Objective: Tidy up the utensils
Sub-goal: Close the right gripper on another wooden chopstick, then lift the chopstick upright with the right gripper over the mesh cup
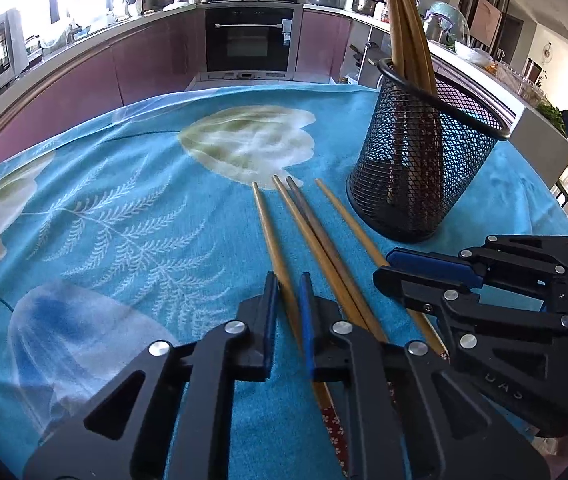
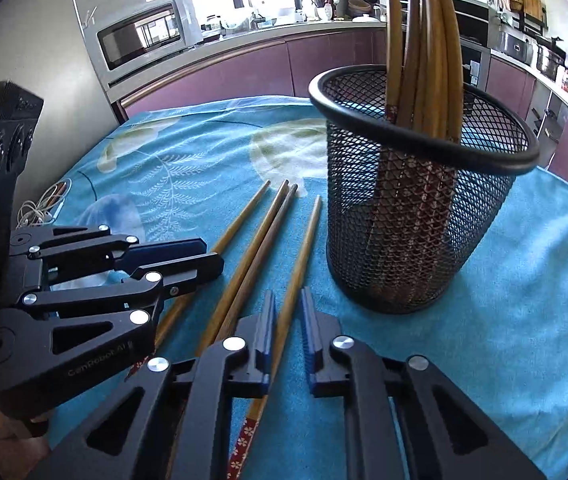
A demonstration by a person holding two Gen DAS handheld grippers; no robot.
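Four chopsticks [image 1: 316, 232] are laid on the bench [image 1: 124, 208] beside the mesh cup [image 1: 424, 152]. One is straddled, ungripped, by each narrowly parted pair: left tongs [image 1: 288, 280], right tongs [image 2: 287, 300].

We see smooth wooden chopsticks [image 1: 280, 248] on soft blue cloth [image 1: 124, 200], beside a black wire-mesh metal cup [image 1: 420, 160].
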